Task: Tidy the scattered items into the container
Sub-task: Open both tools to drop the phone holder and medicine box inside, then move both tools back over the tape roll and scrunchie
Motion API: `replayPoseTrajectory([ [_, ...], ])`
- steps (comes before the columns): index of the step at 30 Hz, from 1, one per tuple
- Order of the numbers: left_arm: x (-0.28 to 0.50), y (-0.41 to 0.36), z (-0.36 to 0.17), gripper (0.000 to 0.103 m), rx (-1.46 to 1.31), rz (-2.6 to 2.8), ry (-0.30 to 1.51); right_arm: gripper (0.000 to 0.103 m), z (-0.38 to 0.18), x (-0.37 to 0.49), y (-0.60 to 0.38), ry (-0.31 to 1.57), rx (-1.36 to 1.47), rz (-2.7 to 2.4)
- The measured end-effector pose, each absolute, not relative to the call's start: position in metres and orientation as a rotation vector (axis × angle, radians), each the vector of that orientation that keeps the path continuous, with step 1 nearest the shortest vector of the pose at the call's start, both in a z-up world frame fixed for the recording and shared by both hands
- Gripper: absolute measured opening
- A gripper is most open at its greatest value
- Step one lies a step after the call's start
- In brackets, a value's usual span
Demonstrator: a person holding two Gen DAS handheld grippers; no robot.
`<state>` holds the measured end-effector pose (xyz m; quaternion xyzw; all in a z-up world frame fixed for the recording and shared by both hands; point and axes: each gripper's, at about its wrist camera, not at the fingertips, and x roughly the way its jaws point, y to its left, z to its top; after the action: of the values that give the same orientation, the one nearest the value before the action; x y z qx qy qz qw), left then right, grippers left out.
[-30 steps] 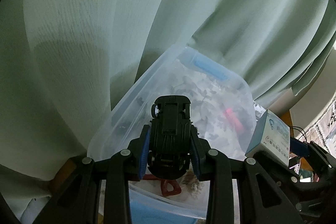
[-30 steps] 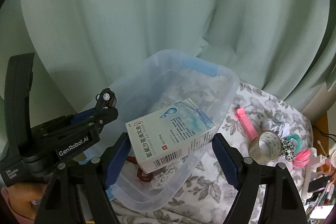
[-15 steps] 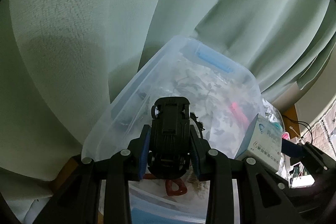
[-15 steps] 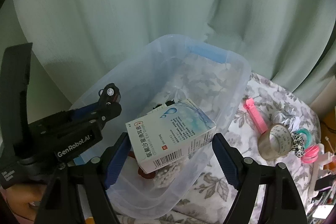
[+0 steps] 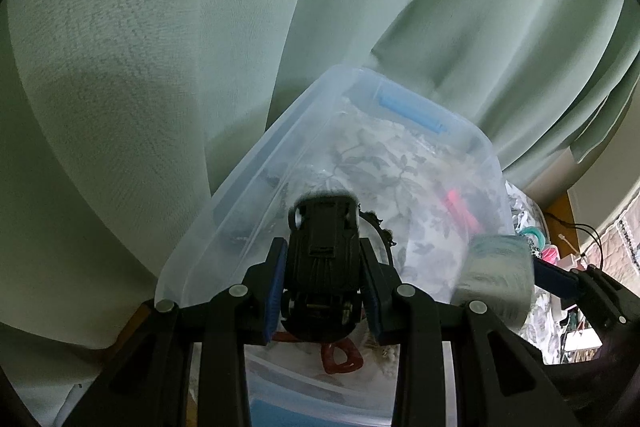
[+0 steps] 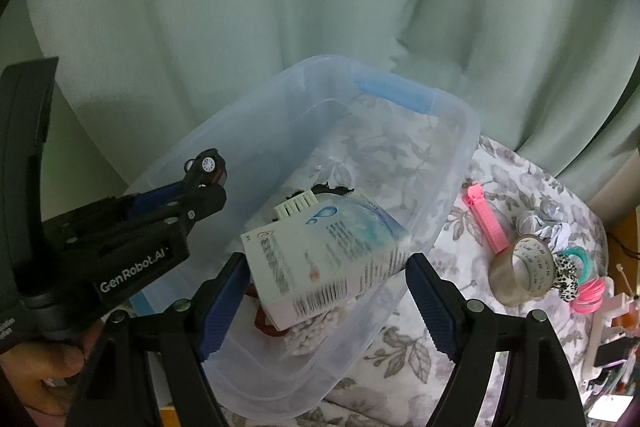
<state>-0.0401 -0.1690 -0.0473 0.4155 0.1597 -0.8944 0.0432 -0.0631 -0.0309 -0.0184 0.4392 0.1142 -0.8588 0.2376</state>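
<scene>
Left wrist view: the left gripper point(image 5: 322, 281) is clamped on a black toy car point(image 5: 322, 259), underside up and nose pointing away, held over the near end of the clear plastic container point(image 5: 486, 147). A red clip point(image 5: 340, 361) lies inside beneath it.

Right wrist view: the right gripper point(image 6: 324, 301) has its jaws spread wide. The medicine box point(image 6: 324, 259), blurred and tilted, sits between the blue pads point(image 6: 430, 307) above the container point(image 6: 466, 135); whether they press it, I cannot tell. A pink clip point(image 6: 486, 217), tape roll point(image 6: 522, 267) and hair ties point(image 6: 576, 275) lie on the floral cloth point(image 6: 520, 179) beside the container.
</scene>
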Motion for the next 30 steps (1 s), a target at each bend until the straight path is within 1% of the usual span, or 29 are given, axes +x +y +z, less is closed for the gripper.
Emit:
replayPoseTrajectory([
  [2,-0.041,-0.168,-0.048,0.037,1.274,-2.737,0.483,0.083,-0.019,-0.063,-0.033,0.328,1.203,-2.356],
  [3,-0.041,-0.168,-0.048,0.04,1.276,-2.739,0.483,0.083,-0.019,-0.063,-0.033,0.332,1.202,-2.356],
  [4,-0.041,-0.167,-0.048,0.043,1.279,-2.74,0.482,0.083,-0.019,-0.063,-0.033,0.329,1.202,-2.357],
  [6,-0.042,-0.167,-0.048,0.053,1.282,-2.739,0.48,0.083,-0.02,-0.064,-0.032,0.314,1.202,-2.356],
  [7,-0.042,-0.166,-0.048,0.054,1.284,-2.739,0.479,0.083,-0.02,-0.064,-0.031,0.308,1.203,-2.354],
  [24,-0.037,-0.164,-0.046,0.055,1.303,-2.71,0.494,0.083,-0.017,-0.058,-0.022,0.273,1.201,-2.332],
  [30,-0.033,-0.16,-0.038,0.055,1.269,-2.713,0.483,0.083,-0.011,-0.05,-0.016,0.259,1.17,-2.341],
])
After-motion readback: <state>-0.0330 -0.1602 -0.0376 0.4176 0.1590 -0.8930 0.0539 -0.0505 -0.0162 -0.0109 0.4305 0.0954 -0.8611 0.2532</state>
